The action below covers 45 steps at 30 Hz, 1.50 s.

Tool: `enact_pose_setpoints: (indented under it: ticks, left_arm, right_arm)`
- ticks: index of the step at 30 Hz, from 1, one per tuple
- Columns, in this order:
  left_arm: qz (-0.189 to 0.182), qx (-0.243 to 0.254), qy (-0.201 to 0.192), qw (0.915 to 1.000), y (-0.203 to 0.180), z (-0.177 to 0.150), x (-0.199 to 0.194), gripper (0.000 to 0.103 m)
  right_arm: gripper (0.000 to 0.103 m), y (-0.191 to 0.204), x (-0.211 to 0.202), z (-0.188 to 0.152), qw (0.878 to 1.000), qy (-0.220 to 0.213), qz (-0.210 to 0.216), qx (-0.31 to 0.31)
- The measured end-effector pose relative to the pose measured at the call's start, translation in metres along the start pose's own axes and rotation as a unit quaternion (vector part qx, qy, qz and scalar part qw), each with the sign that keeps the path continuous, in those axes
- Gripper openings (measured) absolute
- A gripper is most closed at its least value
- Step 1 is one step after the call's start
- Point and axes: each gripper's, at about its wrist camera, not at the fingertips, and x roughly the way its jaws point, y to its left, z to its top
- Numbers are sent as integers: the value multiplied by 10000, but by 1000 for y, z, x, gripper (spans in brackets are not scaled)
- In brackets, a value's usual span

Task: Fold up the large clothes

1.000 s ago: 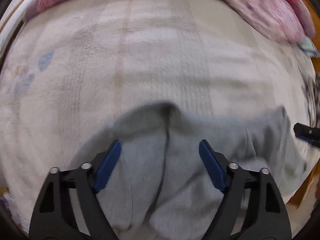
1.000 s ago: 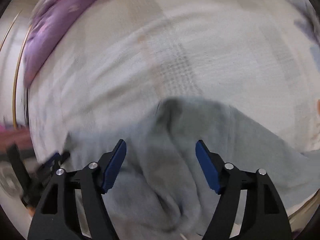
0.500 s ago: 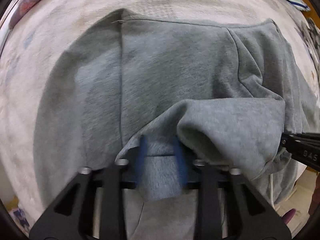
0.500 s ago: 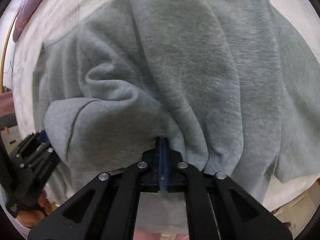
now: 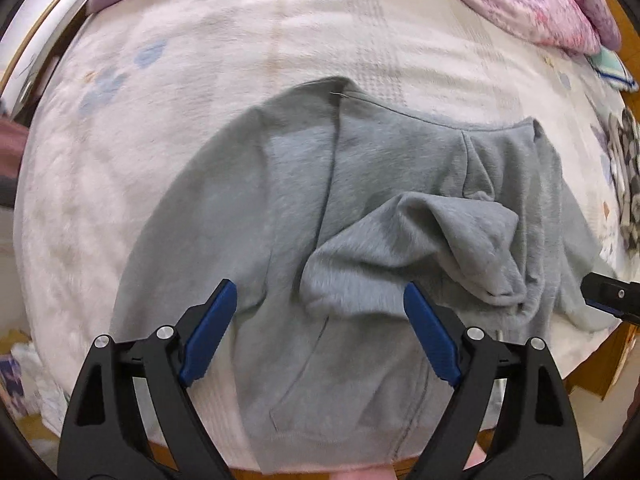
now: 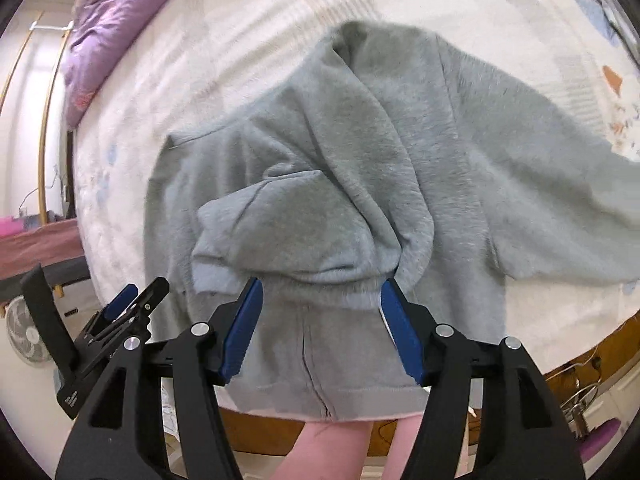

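A grey hooded sweatshirt (image 5: pixel 380 168) lies flat on the white blanket (image 5: pixel 120 184) of a bed. One sleeve (image 5: pixel 420 248) is folded in across its chest and lies there bunched. My left gripper (image 5: pixel 320 328) hovers above the sweatshirt's lower half; its jaws are opening and nothing is pressed between the blue pads (image 5: pixel 212 332). In the right wrist view the same sweatshirt (image 6: pixel 460 160) shows the folded sleeve (image 6: pixel 300 224) with its cuff to the left. My right gripper (image 6: pixel 322 330) hangs just below that sleeve, jaws opening, holding nothing. The left gripper (image 6: pixel 120 312) shows at the left.
Pink and purple quilts (image 5: pixel 540 8) are heaped at the far side of the bed. A checkered cloth (image 5: pixel 628 184) lies at the right. The bed's wooden front edge (image 6: pixel 580 348) runs below the hem. A person's legs (image 6: pixel 320 448) stand there, and a fan (image 6: pixel 24 332) stands at the left.
Half a second ago both grippers were closed on the grey sleeve fabric. Now both have let go and drawn back, and the sleeve lies across the chest.
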Motion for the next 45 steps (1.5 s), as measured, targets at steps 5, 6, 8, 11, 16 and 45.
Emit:
enact_pose_setpoints:
  ticks: [5,6,8,11,16,45]
  left_arm:
    - [301,-615,-197,9975,-2,-26,-30,86]
    - [378,-742,-295,9961,1,-32,-37,86]
    - [258,-1094,-479,9925,10,-44,-50,86]
    - [307,-1580,-600,9851,26,-65,-62,86]
    - [458,-2093,-674,9745,52,-96,-78,86]
    - [-143,-4250,350,9044,333,-297,35,89]
  right_arm:
    - [59,37,-16,-9,9961,38,0,-880]
    - [59,42,-19,-9,9948,89,93,-1012]
    - [59,51,-26,-10,9911,50,194,-1313]
    - [59,67,-28,-13,9855,80,287,-1672]
    - [59,102,-23,-23,9751,206,366,-2180]
    - [59,259,107,-127,9594,460,-1110,-2552]
